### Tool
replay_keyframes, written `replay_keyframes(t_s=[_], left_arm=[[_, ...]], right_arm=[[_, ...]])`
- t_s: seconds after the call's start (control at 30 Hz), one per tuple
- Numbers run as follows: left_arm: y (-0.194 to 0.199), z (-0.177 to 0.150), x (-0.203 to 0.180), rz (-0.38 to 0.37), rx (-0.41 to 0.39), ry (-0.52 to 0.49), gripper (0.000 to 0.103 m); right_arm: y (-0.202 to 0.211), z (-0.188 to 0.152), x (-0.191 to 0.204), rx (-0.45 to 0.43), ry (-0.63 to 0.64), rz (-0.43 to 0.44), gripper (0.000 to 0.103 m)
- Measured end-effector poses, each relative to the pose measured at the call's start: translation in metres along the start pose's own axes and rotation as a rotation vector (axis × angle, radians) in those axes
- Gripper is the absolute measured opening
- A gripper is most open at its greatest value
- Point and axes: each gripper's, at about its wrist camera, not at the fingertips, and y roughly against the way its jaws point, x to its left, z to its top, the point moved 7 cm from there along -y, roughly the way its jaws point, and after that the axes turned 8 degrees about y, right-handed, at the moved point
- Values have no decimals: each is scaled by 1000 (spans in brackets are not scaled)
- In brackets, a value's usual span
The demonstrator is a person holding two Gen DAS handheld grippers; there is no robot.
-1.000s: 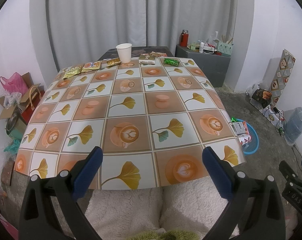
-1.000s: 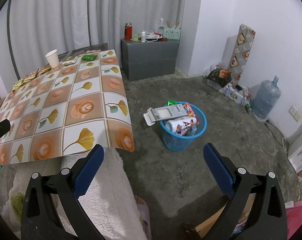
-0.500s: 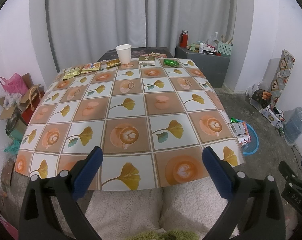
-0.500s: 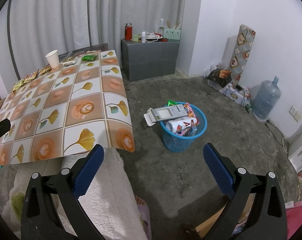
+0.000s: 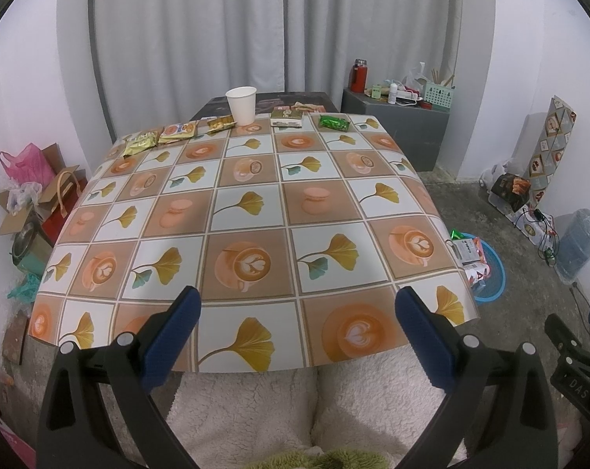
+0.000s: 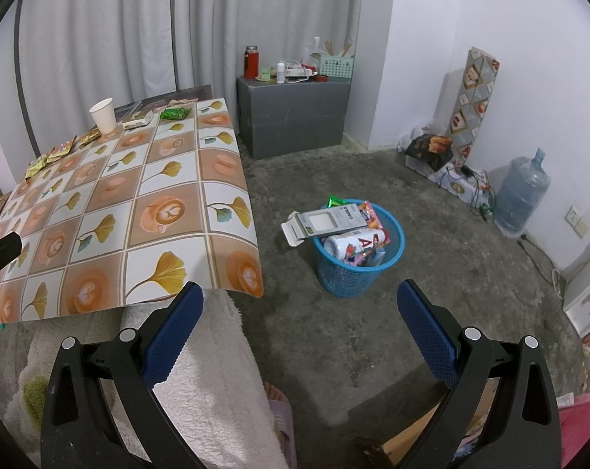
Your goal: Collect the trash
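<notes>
Trash lies along the far edge of the patterned table (image 5: 256, 203): a white paper cup (image 5: 241, 104), several gold and yellow snack packets (image 5: 140, 144), a flat box (image 5: 286, 117) and a green wrapper (image 5: 334, 122). The cup (image 6: 103, 115) and green wrapper (image 6: 174, 112) also show in the right wrist view. A blue basket (image 6: 357, 248) on the floor right of the table holds a grey box, a can and wrappers. My left gripper (image 5: 295, 328) hangs open over the table's near edge, holding nothing. My right gripper (image 6: 299, 324) is open above the floor, short of the basket.
A grey cabinet (image 6: 295, 113) with a red flask stands in the back corner. A water jug (image 6: 521, 195), boxes and cables line the right wall. Bags and cartons (image 5: 33, 195) sit left of the table. A person's fleece-covered legs (image 5: 295, 410) are below the table edge.
</notes>
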Motion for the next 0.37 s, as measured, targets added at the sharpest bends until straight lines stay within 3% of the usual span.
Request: replay_keyframes(t_s=[0.37], left_arm=[[0, 2, 0, -1, 0, -2, 98]], right_arm=[[1, -1, 1, 0, -2, -2, 95]])
